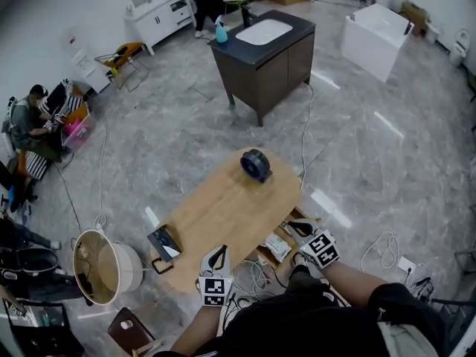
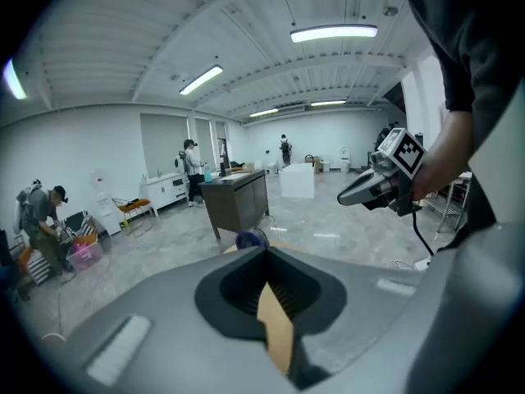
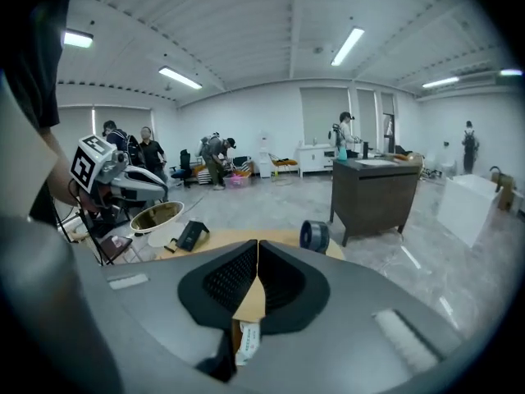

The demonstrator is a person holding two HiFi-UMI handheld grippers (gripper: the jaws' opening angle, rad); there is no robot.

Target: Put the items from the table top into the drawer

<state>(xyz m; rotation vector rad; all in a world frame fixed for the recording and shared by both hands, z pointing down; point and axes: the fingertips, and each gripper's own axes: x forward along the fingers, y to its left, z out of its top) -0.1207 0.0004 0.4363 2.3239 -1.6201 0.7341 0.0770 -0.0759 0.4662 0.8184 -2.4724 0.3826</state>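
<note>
The black stand (image 1: 162, 242) lies at the worktop's (image 1: 223, 207) seven o'clock edge; the left gripper (image 1: 216, 251), jaws closed and empty, should open before reaching it; the round roll (image 1: 255, 164) sits at one o'clock; the right gripper (image 1: 296, 227) is likewise closed on nothing

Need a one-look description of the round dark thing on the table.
Find the oval wooden table on the grey floor. At its far end, toward the dark sink cabinet, a dark bluish roll stands on edge. Unlike the black rectangular device at the near-left corner, it is round.
</note>
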